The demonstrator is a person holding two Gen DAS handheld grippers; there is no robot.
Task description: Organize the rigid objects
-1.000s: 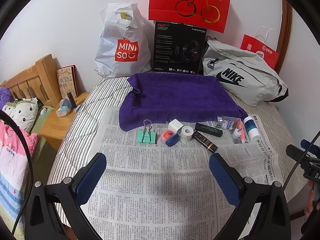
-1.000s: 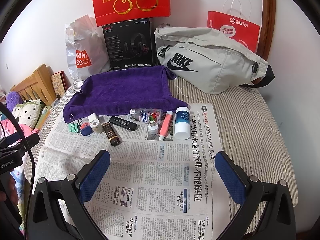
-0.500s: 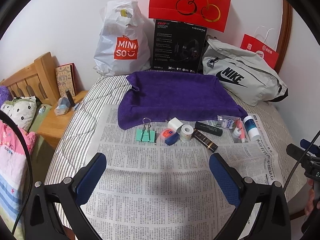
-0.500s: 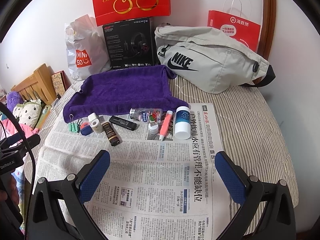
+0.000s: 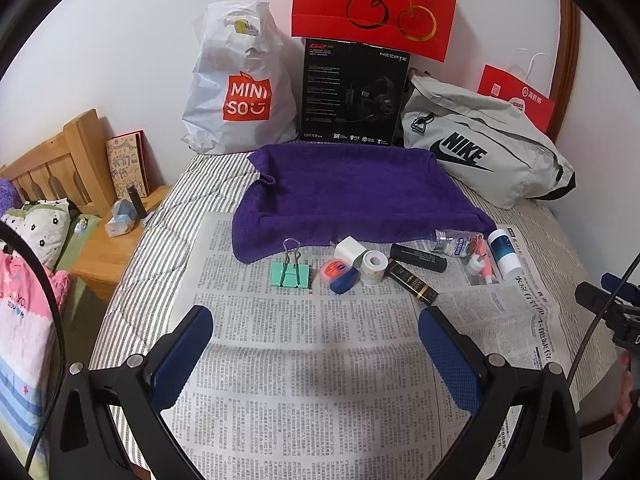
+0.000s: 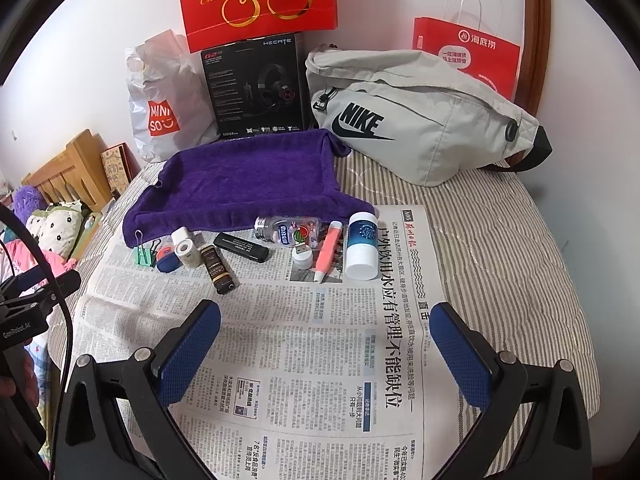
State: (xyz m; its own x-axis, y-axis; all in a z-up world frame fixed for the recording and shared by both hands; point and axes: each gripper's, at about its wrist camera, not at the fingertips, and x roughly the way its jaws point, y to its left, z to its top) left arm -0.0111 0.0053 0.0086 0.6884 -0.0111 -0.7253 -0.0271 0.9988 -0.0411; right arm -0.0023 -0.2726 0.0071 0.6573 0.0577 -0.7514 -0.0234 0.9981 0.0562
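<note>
Both grippers hover over the newspaper (image 5: 304, 360), spread wide with nothing between the pads: the left gripper (image 5: 316, 332) and the right gripper (image 6: 326, 326) are equally idle. The small things lie in a ragged row along the near edge of the purple towel (image 5: 352, 192), none yet on it. From the left gripper the green clip (image 5: 291, 274) sits at about 12 o'clock, near, with its wire handles pointing away toward the towel; the blue case (image 5: 343, 281), the tape roll (image 5: 373, 266) and the brown tube (image 5: 412, 282) trail off toward 1 o'clock. From the right gripper the white bottle (image 6: 361, 246) stands upright at 12 to 1 o'clock, the pink pen (image 6: 327, 250) just left of it, its long axis running near to far, almost in line with the fingers. So the left hand is likely nearer the clip end and the right hand nearer the bottle end; taking the pen would probably need a turn of the wrist so the pads close across it.
</note>
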